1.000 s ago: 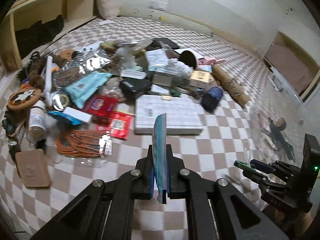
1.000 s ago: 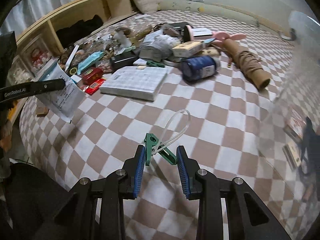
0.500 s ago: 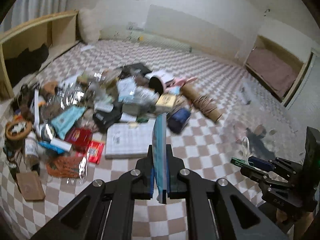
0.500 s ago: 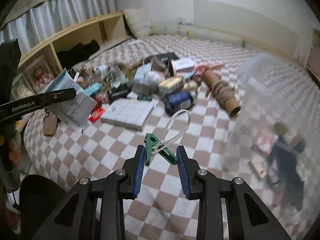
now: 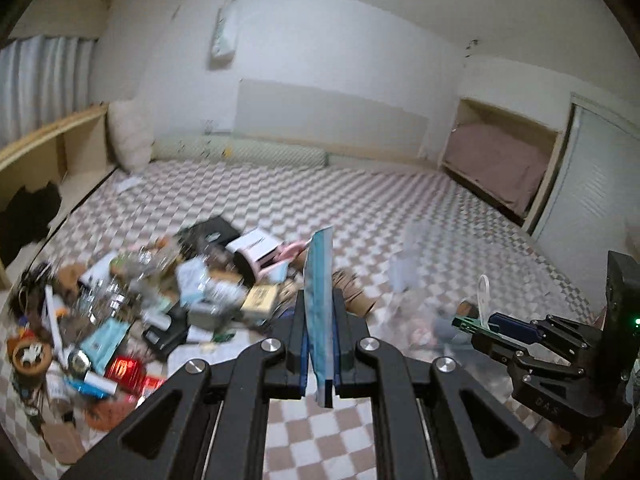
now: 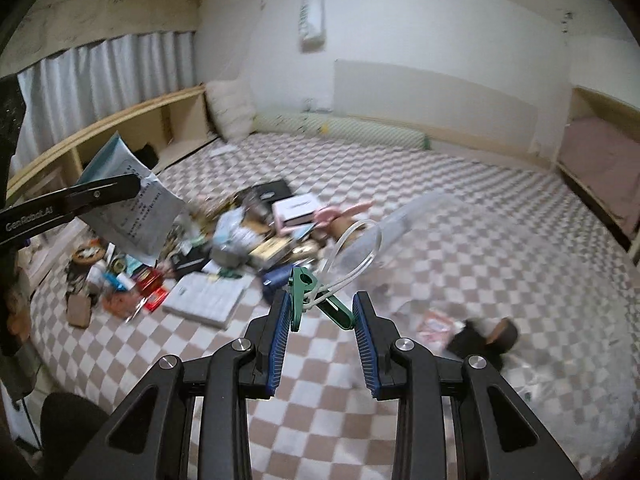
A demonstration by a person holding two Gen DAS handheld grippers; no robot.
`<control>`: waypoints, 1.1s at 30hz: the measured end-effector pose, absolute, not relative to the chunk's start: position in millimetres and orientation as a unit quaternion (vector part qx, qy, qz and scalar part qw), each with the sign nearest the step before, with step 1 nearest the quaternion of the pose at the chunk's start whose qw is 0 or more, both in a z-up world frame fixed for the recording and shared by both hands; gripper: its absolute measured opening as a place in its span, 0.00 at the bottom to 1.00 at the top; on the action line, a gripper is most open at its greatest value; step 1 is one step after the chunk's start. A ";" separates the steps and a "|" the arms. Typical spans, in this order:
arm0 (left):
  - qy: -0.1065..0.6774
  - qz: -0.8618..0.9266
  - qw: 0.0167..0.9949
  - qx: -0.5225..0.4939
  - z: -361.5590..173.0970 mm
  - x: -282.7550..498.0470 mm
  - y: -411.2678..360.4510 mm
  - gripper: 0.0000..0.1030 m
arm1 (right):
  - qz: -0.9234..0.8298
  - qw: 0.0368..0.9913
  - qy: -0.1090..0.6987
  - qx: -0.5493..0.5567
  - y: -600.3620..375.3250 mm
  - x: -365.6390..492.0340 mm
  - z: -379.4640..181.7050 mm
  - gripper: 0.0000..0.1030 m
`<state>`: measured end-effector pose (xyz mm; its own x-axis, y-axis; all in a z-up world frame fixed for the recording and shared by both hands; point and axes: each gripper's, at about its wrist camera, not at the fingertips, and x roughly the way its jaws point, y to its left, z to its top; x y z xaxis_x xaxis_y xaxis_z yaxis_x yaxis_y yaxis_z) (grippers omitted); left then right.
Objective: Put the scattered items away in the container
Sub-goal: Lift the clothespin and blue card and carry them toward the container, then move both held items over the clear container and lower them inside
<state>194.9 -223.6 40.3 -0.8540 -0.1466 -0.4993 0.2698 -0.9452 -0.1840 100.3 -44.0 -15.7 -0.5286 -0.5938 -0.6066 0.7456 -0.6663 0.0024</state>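
My left gripper (image 5: 320, 320) is shut on a flat blue and white packet (image 5: 319, 280), seen edge-on between the pads. In the right wrist view that packet (image 6: 136, 204) hangs high at the left under the left gripper (image 6: 100, 194). My right gripper (image 6: 320, 308) is shut on a green clip (image 6: 304, 288) with a clear loop, held crosswise between the blue pads. It shows at the right of the left wrist view as well, right gripper (image 5: 480, 322). A clear plastic container (image 6: 400, 216) stands ahead to the right, blurred. The pile of scattered items (image 6: 240, 248) lies below, left of centre.
A checkered cover (image 5: 360, 200) spans the wide bed. A white notebook (image 6: 208, 300) lies at the pile's near edge. A dark item (image 6: 476, 336) shows through the container wall. Wooden shelves (image 6: 120, 128) line the left side, and a pillow (image 5: 130, 136) sits in the far corner.
Both grippers have risen with their loads still held. The pile now looks smaller and lower, and the far wall has come into view.
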 end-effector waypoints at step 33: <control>0.039 -0.959 -0.061 0.274 46.5 6.2 -23.9 0.09 | -0.825 0.232 0.034 0.515 113.9 -85.5 -80.4 0.32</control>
